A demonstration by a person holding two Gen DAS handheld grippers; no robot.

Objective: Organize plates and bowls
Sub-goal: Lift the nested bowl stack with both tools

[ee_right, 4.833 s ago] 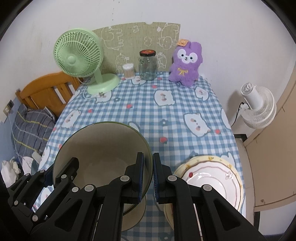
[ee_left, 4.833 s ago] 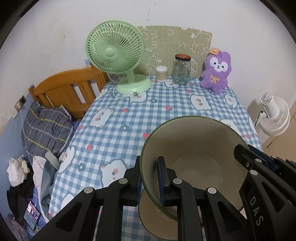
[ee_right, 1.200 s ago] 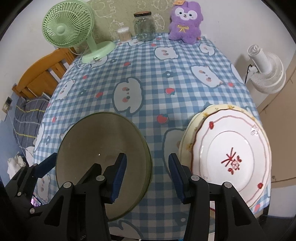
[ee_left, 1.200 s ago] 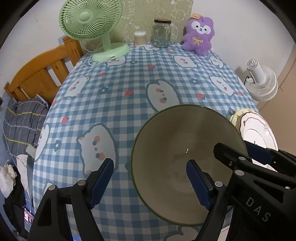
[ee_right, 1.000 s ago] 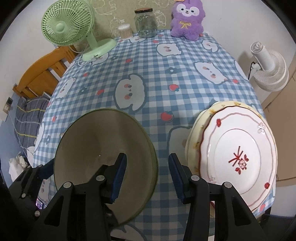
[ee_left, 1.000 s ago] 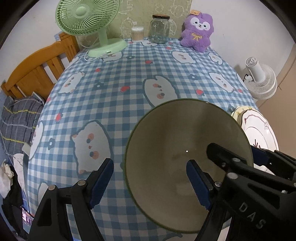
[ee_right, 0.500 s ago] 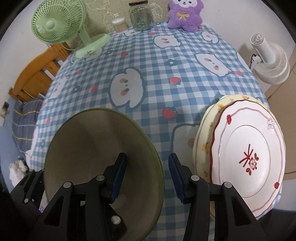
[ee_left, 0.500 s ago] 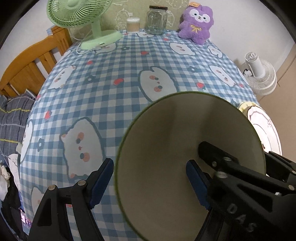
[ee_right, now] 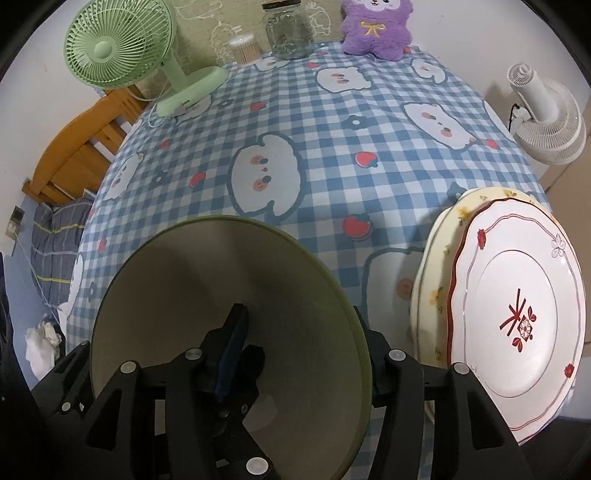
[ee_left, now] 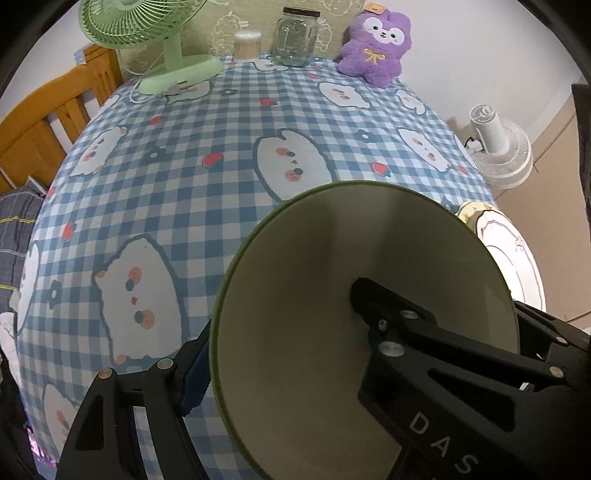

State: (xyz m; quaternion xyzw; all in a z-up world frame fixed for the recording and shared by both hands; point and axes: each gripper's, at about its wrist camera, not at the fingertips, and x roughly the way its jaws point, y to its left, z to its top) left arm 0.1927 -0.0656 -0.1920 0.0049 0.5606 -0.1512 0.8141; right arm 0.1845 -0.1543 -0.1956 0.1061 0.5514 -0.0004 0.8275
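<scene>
A beige bowl with a green rim (ee_left: 295, 277) (ee_right: 221, 266) sits on the checked tablecloth near the front edge. My left gripper (ee_left: 284, 343) straddles its left wall, one finger outside and one inside. Its jaws are closing, with the pads still off the wall. My right gripper (ee_right: 303, 325) straddles the right wall the same way. Its jaws are opening and the pads are clear of the rim. To the right, a white plate with red marks (ee_right: 517, 314) (ee_left: 517, 258) lies on a cream plate (ee_right: 432, 277).
A green fan (ee_right: 118, 48), a glass jar (ee_right: 288, 33), a small swab pot (ee_right: 243, 48) and a purple plush (ee_right: 373, 29) line the far end. A white floor fan (ee_right: 546, 122) stands past the right edge. A wooden bed frame (ee_left: 44, 122) is on the left.
Both views have closed in on the bowl, which now fills more of each frame. One finger of each gripper now reaches inside it. The right jaws stand wider apart.
</scene>
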